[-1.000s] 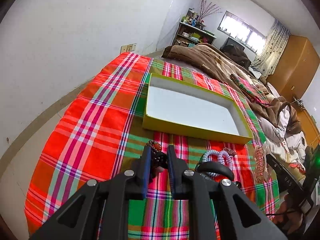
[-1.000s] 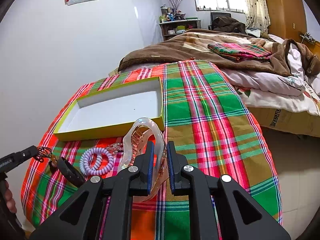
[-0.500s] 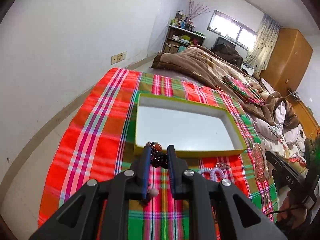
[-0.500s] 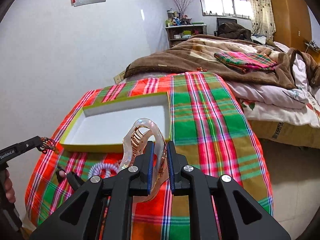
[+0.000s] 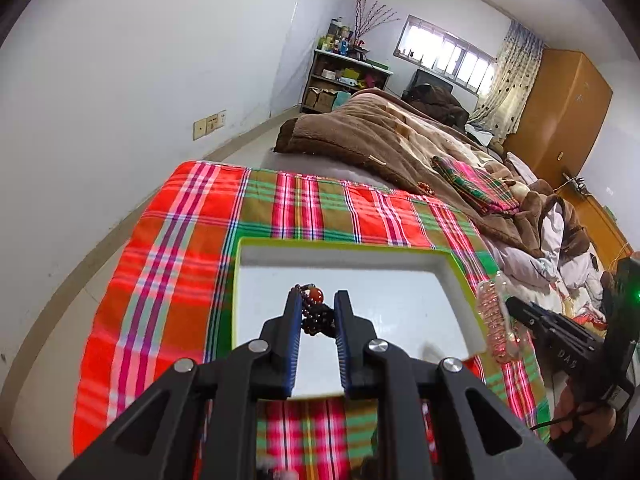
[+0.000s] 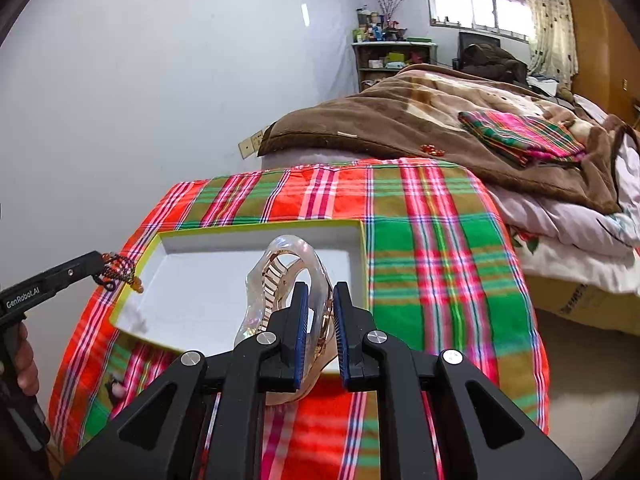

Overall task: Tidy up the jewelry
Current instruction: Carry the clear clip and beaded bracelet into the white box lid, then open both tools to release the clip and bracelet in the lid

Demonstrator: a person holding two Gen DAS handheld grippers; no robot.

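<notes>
A shallow yellow box (image 5: 460,268) with a white inside lies on the plaid cloth; its far wall (image 6: 260,240) also shows in the right wrist view. My left gripper (image 5: 316,300) is shut on a dark beaded bracelet (image 5: 314,314) with an orange bead, held above the box's near part. In the right wrist view that bracelet (image 6: 118,270) hangs over the box's left rim. My right gripper (image 6: 318,292) is shut on a clear pinkish hair claw clip (image 6: 288,272), above the box's near right side. The clip (image 5: 494,320) appears at the box's right rim in the left wrist view.
The red, green and pink plaid cloth (image 5: 172,264) covers the end of a bed. Behind it lie a brown blanket (image 6: 400,120) and a folded plaid cloth (image 6: 520,134). A white wall runs along the left. A hand (image 6: 26,364) grips the left tool.
Both grippers moved forward and a little up with their loads, from over the cloth in front of the box to above its near part. The coil hair ties dropped out of view.
</notes>
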